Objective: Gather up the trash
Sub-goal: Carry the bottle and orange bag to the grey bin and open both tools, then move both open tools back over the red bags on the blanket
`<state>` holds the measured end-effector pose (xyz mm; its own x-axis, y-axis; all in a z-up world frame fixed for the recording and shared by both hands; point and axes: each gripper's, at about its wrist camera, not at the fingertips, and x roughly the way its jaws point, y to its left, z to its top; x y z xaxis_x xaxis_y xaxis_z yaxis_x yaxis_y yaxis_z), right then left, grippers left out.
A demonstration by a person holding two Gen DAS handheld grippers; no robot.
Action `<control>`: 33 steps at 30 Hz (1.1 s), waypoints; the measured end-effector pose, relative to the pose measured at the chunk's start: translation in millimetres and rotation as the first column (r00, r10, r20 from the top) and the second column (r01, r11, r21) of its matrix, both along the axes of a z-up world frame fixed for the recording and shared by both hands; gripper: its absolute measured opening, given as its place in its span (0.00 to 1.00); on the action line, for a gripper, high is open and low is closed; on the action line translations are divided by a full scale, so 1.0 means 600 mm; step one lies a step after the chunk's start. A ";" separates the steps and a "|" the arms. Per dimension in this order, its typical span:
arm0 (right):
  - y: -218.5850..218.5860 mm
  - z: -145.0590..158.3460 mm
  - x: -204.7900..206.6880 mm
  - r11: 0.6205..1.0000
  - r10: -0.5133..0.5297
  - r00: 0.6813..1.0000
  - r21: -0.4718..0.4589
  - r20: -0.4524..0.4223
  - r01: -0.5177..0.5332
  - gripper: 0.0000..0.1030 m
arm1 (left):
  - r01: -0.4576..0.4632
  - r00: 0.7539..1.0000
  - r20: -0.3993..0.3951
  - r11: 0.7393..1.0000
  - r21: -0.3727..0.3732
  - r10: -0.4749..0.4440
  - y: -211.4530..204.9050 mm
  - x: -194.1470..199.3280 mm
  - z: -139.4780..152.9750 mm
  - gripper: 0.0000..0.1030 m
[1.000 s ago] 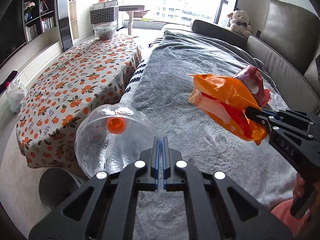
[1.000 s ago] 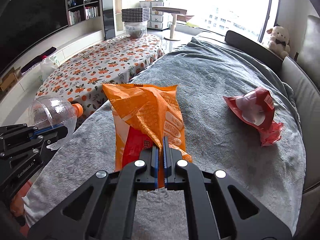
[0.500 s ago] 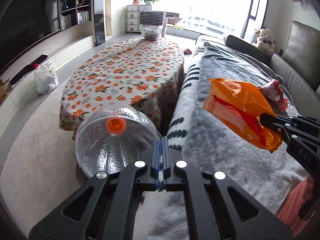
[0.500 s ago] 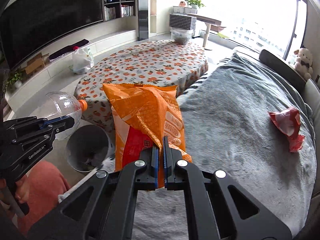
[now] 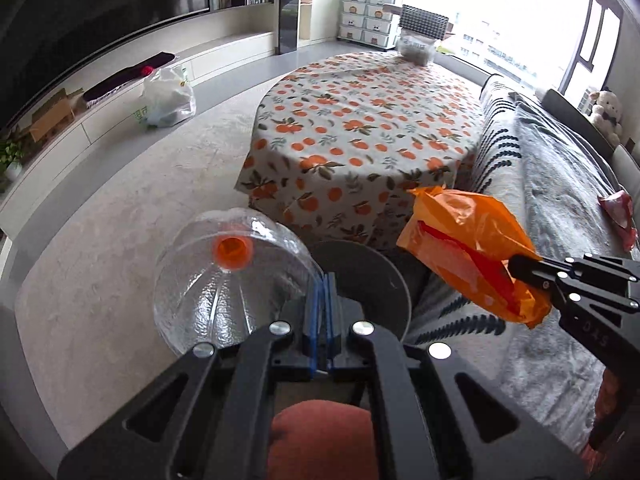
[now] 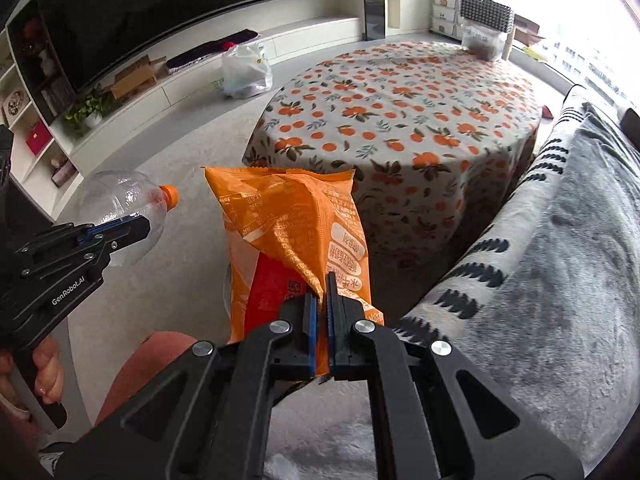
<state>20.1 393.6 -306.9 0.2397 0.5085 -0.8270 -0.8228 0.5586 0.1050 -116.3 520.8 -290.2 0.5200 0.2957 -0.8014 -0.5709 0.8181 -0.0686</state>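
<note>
My left gripper (image 5: 324, 280) is shut on the thin edge of a clear plastic bottle (image 5: 224, 284) with an orange cap (image 5: 232, 254). It hangs over the rim of a round grey bin (image 5: 376, 276) on the floor. My right gripper (image 6: 320, 284) is shut on a crumpled orange snack bag (image 6: 296, 228), held in the air beside the sofa's edge. In the left wrist view the bag (image 5: 468, 236) hangs to the right of the bin. In the right wrist view the bottle (image 6: 116, 204) and left gripper (image 6: 140, 226) are at the left. A red wrapper (image 5: 618, 212) lies on the sofa blanket.
A low table with an orange-print cloth (image 5: 360, 128) stands just beyond the bin. The sofa with a grey blanket (image 5: 552, 208) runs along the right. A white plastic bag (image 5: 168, 98) sits on the carpet by the TV unit. A person's knee (image 5: 320, 432) is below the left gripper.
Both grippers swung left, off the sofa and out over the floor, each still holding its item. The grey bin has come into view under the bottle. The red wrapper stayed on the sofa.
</note>
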 end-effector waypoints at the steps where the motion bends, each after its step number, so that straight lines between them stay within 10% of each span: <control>1: 0.014 -0.012 -0.003 1.000 0.007 1.000 -0.011 -0.010 -0.007 0.03 | -0.010 1.000 -0.006 1.000 -0.007 0.010 0.010 -0.004 -0.007 0.03; 8: 0.103 -0.108 0.003 0.995 0.016 0.990 -0.090 -0.138 -0.029 0.05 | -0.043 0.998 -0.041 0.998 -0.055 0.041 0.060 -0.012 -0.050 0.03; 12: 0.128 -0.145 0.004 0.990 0.015 0.990 -0.140 -0.140 -0.034 0.33 | -0.041 0.998 -0.058 0.997 -0.071 0.037 0.075 -0.005 -0.067 0.03; 25: 0.069 -0.131 0.055 0.992 -0.053 0.985 -0.122 -0.162 0.033 0.39 | 0.067 0.995 -0.069 0.985 -0.157 -0.078 0.046 0.095 -0.117 0.04; 28: 0.047 -0.114 0.063 0.993 -0.067 0.986 -0.110 -0.151 0.050 0.41 | 0.096 0.989 -0.096 0.983 -0.157 -0.112 0.030 0.121 -0.127 0.11; 33: 0.006 -0.088 0.078 0.993 -0.089 0.989 -0.092 -0.122 0.078 0.42 | 0.127 0.982 -0.131 0.987 -0.094 -0.139 -0.007 0.144 -0.126 0.54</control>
<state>66.8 397.0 -359.7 0.1701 0.4163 -0.8932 -0.7562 0.6363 0.1525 -29.7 516.3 -365.6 0.4343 0.1597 -0.8865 -0.4664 0.8818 -0.0696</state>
